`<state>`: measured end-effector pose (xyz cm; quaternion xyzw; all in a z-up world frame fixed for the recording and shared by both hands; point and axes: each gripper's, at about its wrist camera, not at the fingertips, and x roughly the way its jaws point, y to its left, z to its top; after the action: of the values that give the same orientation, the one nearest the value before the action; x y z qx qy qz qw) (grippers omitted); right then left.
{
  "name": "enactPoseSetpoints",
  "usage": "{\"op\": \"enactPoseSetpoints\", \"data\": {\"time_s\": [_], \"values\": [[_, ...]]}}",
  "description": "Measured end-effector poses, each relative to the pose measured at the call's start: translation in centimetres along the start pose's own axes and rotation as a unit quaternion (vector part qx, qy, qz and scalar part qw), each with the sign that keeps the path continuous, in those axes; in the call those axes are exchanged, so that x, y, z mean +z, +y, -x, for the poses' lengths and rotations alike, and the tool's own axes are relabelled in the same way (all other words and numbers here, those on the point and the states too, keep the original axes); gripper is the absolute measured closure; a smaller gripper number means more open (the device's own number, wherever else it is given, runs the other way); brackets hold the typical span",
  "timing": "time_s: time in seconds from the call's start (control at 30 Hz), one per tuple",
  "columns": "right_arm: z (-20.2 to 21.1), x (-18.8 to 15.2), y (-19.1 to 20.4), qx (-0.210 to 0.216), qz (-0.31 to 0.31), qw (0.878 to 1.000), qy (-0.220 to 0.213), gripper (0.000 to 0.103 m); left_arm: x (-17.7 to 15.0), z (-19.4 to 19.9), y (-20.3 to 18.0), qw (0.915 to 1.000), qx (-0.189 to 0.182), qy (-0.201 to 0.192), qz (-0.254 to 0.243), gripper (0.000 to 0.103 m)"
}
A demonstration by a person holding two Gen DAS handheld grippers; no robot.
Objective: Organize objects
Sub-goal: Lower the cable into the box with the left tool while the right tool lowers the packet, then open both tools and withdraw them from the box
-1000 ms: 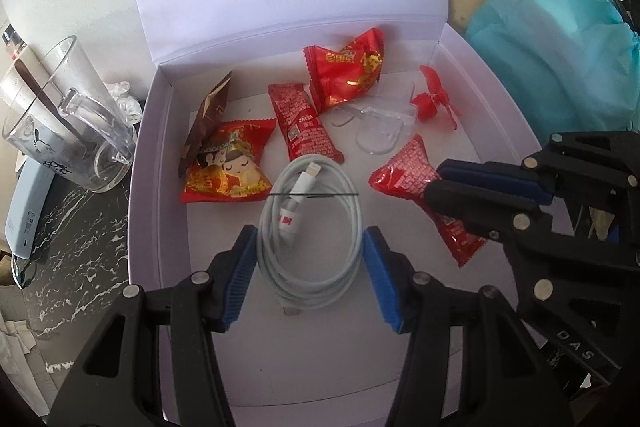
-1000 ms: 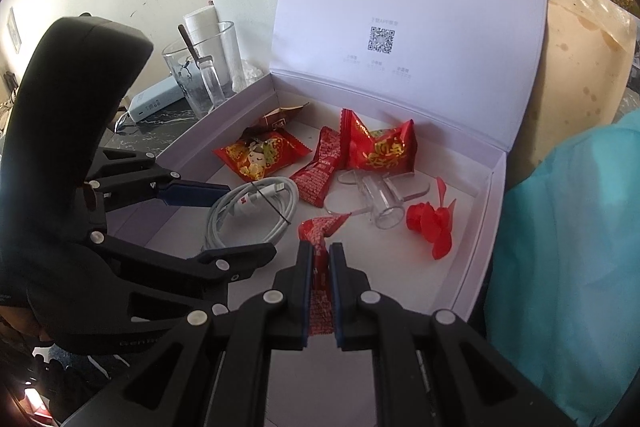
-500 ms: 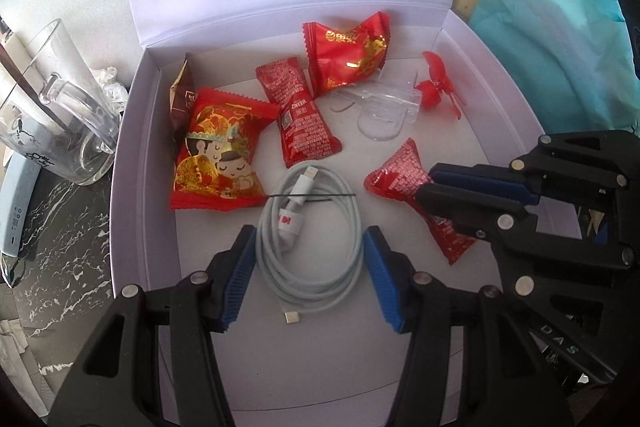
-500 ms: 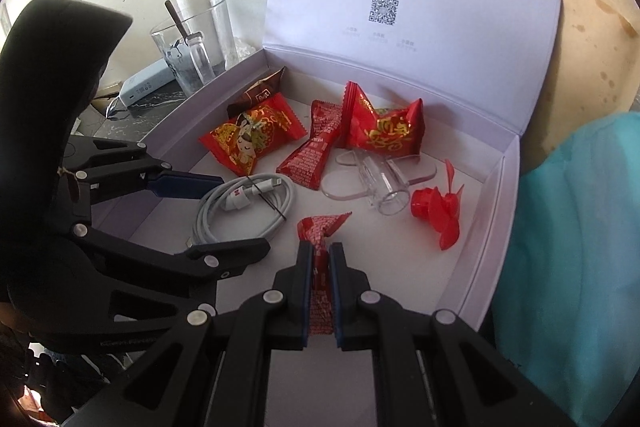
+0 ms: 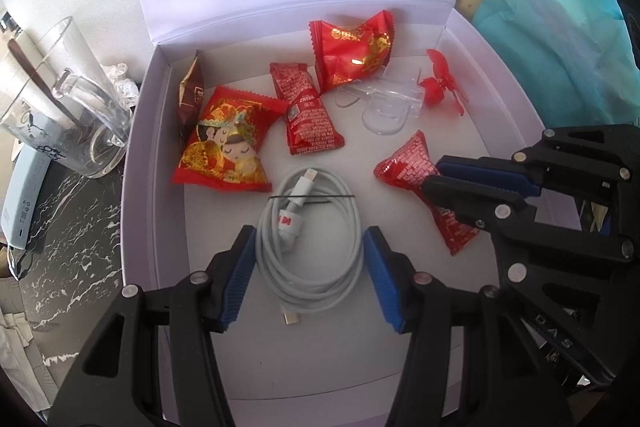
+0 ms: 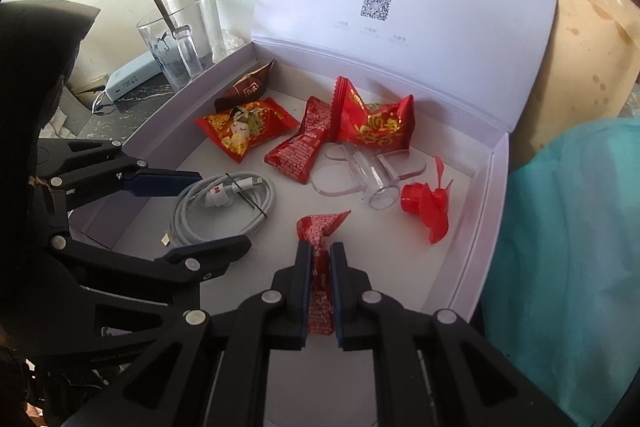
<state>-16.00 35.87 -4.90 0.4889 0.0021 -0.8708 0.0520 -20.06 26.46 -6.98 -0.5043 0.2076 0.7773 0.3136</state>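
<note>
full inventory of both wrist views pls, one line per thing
box: 1, white, lid open, holds the small items
snack packets: 4, red, in box; one in right fingers
brown packet: 1, brown, box's back left wall
coiled cable: 1, white, box middle, between left fingers, pads not touching it
clear plastic piece: 1, transparent, beside fan
fan propeller: 1, red, box back right
glass mug: 1, clear, left of box, spoon inside
cloth: 1, teal, right of box
left gripper: 1, black, blue pads, open
right gripper: 1, black, shut on packet
</note>
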Motion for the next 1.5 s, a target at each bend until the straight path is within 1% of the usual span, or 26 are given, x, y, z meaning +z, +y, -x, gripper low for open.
{"op": "enactPoseSetpoints", "data": {"time_s": [0.23, 0.33, 0.4, 0.43, 0.5, 0.53, 0.57, 0.6, 0.67, 0.73, 0.8, 0.83, 1.03, 1.13, 1.2, 1.33, 1.47, 1.5], "values": [[2.4, 0.0, 0.6, -0.008, 0.004, 1.0, -0.014, 0.094, -0.2, 2.2, 0.2, 0.9996, 0.017, -0.022, 0.01, 0.049], [3.1, 0.7, 0.9, -0.014, 0.005, 1.0, -0.021, 0.093, -0.3, 3.3, 0.3, 0.9991, 0.023, -0.033, 0.015, 0.049], [4.1, 0.7, 0.9, -0.019, 0.008, 0.999, -0.027, 0.088, -0.4, 4.1, 0.3, 0.9986, 0.028, -0.04, 0.017, 0.048], [3.8, 1.2, 1.2, -0.021, 0.009, 0.999, -0.031, 0.085, 0.0, 4.4, 0.6, 0.9983, 0.032, -0.044, 0.019, 0.047], [3.7, 1.6, 1.7, -0.025, 0.011, 0.999, -0.041, 0.073, 0.9, 5.1, 1.2, 0.9975, 0.04, -0.055, 0.021, 0.041], [4.0, 1.8, 1.8, -0.027, 0.011, 0.999, -0.045, 0.071, -0.6, 6.0, 1.5, 0.9971, 0.043, -0.059, 0.022, 0.04], [4.5, 1.9, 1.9, -0.029, 0.012, 0.998, -0.048, 0.069, -0.4, 6.5, 1.3, 0.9965, 0.048, -0.064, 0.023, 0.039], [5.1, 1.8, 1.9, -0.031, 0.014, 0.998, -0.053, 0.068, -0.5, 6.7, 0.4, 0.9961, 0.052, -0.067, 0.024, 0.038], [6.7, 1.8, 2.1, -0.036, 0.016, 0.997, -0.064, 0.068, -0.9, 7.8, 0.8, 0.9954, 0.054, -0.073, 0.03, 0.038], [7.8, 1.8, 2.2, -0.041, 0.019, 0.996, -0.074, 0.065, -0.6, 8.7, 0.8, 0.9946, 0.056, -0.08, 0.036, 0.037], [9.0, 1.8, 2.4, -0.044, 0.02, 0.995, -0.086, 0.062, -1.0, 10.4, 0.4, 0.9933, 0.063, -0.087, 0.041, 0.035], [9.6, 1.8, 2.5, -0.045, 0.02, 0.995, -0.092, 0.062, -1.0, 10.3, 0.7, 0.9927, 0.067, -0.091, 0.042, 0.034], [12.3, 1.4, 2.9, -0.059, 0.009, 0.991, -0.12, 0.057, -1.8, 13.0, 0.9, 0.9879, 0.088, -0.116, 0.054, 0.027], [13.7, 1.0, 2.9, -0.063, 0.002, 0.989, -0.133, 0.05, -2.3, 14.4, 1.0, 0.9855, 0.091, -0.129, 0.063, 0.023], [14.7, 0.6, 3.0, -0.065, -0.003, 0.988, -0.143, 0.043, -2.7, 15.4, 1.0, 0.9835, 0.096, -0.138, 0.068, 0.019], [16.5, -0.3, 2.9, -0.074, -0.015, 0.985, -0.158, 0.038, -3.6, 17.1, 0.7, 0.9799, 0.104, -0.153, 0.075, 0.014], [17.5, -1.3, 2.9, -0.087, -0.026, 0.983, -0.157, 0.03, -4.6, 18.5, 0.2, 0.9773, 0.11, -0.164, 0.078, 0.011], [17.7, -1.6, 3.0, -0.092, -0.028, 0.983, -0.155, 0.03, -4.9, 18.8, 0.1, 0.977, 0.11, -0.165, 0.08, 0.01]]}}
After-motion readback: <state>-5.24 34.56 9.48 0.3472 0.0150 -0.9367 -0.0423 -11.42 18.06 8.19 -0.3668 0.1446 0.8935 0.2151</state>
